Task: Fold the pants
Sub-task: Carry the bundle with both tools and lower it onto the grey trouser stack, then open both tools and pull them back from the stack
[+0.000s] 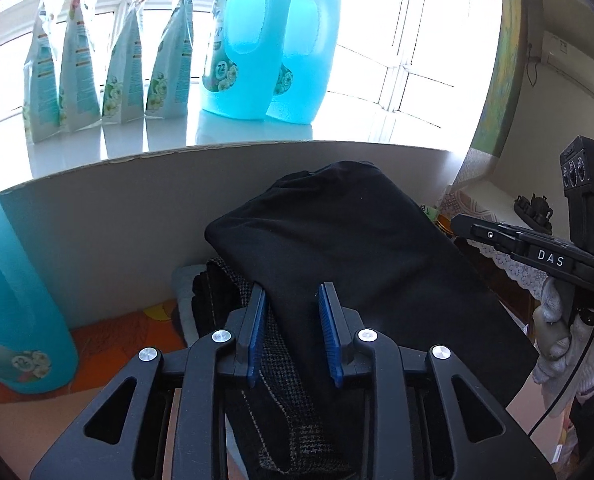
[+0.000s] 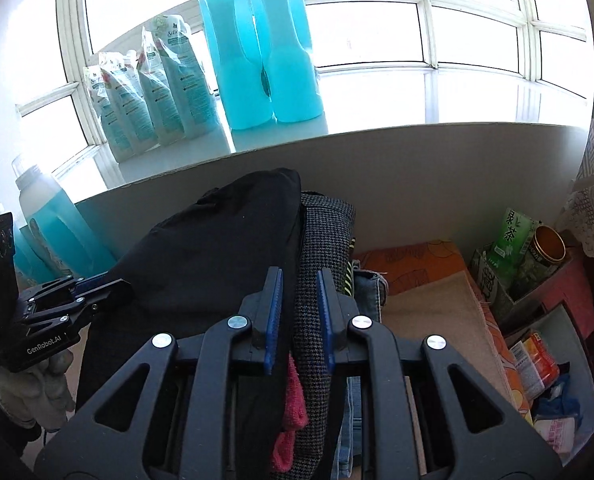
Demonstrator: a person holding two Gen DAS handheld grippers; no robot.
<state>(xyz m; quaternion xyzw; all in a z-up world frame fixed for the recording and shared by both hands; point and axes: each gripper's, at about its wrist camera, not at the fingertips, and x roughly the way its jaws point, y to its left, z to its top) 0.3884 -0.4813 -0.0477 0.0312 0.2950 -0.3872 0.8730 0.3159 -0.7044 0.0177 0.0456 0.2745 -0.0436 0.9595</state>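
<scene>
The folded black pants (image 1: 361,248) lie on top of a stack of folded clothes below the windowsill; they also show in the right wrist view (image 2: 217,248). Under them lies a grey houndstooth garment (image 2: 321,264), with folded jeans (image 2: 367,284) beside it. My left gripper (image 1: 291,298) is open, its blue pads either side of the near edge of the black pants without pinching them. My right gripper (image 2: 299,282) is open above the houndstooth garment at the right edge of the pile. Each gripper shows in the other's view, the right (image 1: 463,222) and the left (image 2: 113,286).
Blue detergent bottles (image 1: 249,40) and refill pouches (image 1: 125,64) stand on the windowsill (image 1: 257,132). Another blue bottle (image 1: 13,280) stands at the left. Boxes with packets and a tin (image 2: 537,256) sit at the right on an orange patterned cloth (image 2: 429,264).
</scene>
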